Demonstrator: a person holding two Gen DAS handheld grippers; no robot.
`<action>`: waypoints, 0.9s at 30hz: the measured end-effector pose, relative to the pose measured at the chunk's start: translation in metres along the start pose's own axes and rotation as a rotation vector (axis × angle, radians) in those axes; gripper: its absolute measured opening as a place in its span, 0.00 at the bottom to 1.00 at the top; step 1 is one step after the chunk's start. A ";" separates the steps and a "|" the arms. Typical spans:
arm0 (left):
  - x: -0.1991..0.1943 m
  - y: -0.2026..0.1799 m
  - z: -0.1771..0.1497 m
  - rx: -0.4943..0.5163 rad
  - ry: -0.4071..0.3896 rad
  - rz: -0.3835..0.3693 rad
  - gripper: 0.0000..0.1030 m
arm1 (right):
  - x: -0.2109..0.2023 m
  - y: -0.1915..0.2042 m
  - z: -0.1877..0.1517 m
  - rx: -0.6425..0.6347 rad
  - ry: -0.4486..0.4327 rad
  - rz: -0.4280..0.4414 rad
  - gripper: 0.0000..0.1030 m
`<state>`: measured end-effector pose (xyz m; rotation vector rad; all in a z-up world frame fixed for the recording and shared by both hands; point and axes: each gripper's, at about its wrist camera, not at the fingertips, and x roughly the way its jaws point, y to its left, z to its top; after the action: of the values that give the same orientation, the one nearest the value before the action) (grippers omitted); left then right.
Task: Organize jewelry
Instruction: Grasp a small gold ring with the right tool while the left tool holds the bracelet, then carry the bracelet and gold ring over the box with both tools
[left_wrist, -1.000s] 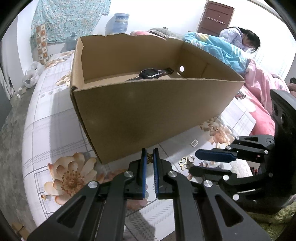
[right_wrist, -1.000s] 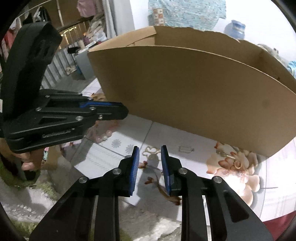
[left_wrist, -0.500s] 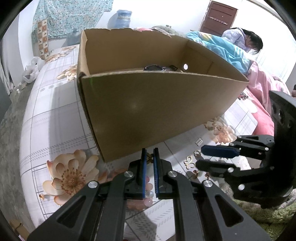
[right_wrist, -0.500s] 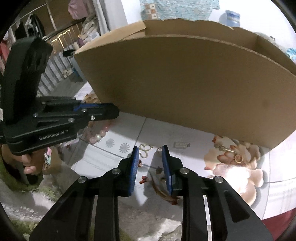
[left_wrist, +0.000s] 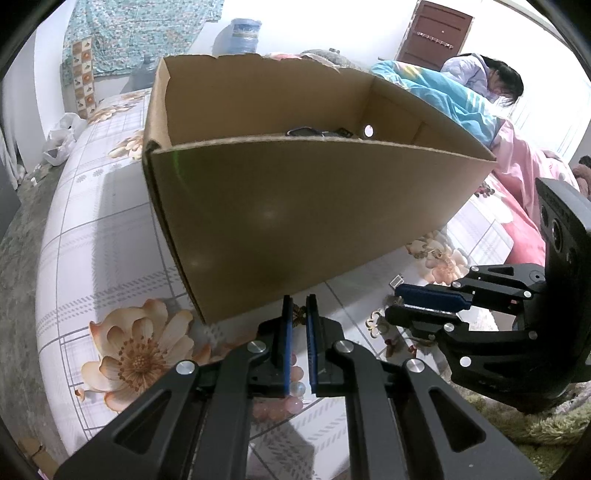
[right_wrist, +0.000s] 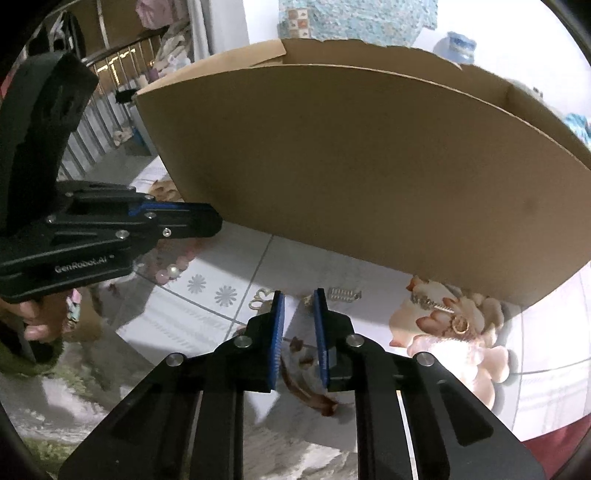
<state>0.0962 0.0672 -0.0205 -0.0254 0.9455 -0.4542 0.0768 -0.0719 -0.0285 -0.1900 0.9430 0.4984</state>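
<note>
Right gripper (right_wrist: 298, 295) hovering over bedsheet (right_wrist: 236, 266) near box (right_wrist: 369, 177), jaws narrow, just been closing, nothing between pads. Gold charm (right_wrist: 260, 298) lying just left of tips; clasp (right_wrist: 345, 294) just right; ring (right_wrist: 460, 325) farther right. Left gripper (left_wrist: 300, 302) nearly closed, seemingly empty; beads (left_wrist: 291, 391) lying beneath.

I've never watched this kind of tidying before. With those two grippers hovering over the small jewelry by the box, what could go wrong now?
1. The right gripper has just been closing, yet nothing sits between its pads; it may miss the small gold clover charm beside it.
2. The tall brown cardboard box stands close, so a lifted piece could catch its wall.
3. The left gripper is shut above the pink bead bracelet and could nudge it.
</note>
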 end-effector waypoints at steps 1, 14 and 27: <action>0.001 0.000 0.000 0.000 0.001 0.000 0.06 | 0.000 0.001 0.000 -0.004 -0.001 -0.005 0.14; 0.002 0.000 -0.002 0.004 0.004 0.002 0.06 | 0.004 0.018 0.000 -0.028 0.001 -0.021 0.14; -0.001 -0.004 0.000 0.012 0.002 0.006 0.06 | -0.002 0.007 -0.005 0.005 -0.011 0.020 0.10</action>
<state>0.0944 0.0641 -0.0193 -0.0115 0.9442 -0.4546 0.0689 -0.0688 -0.0290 -0.1729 0.9359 0.5154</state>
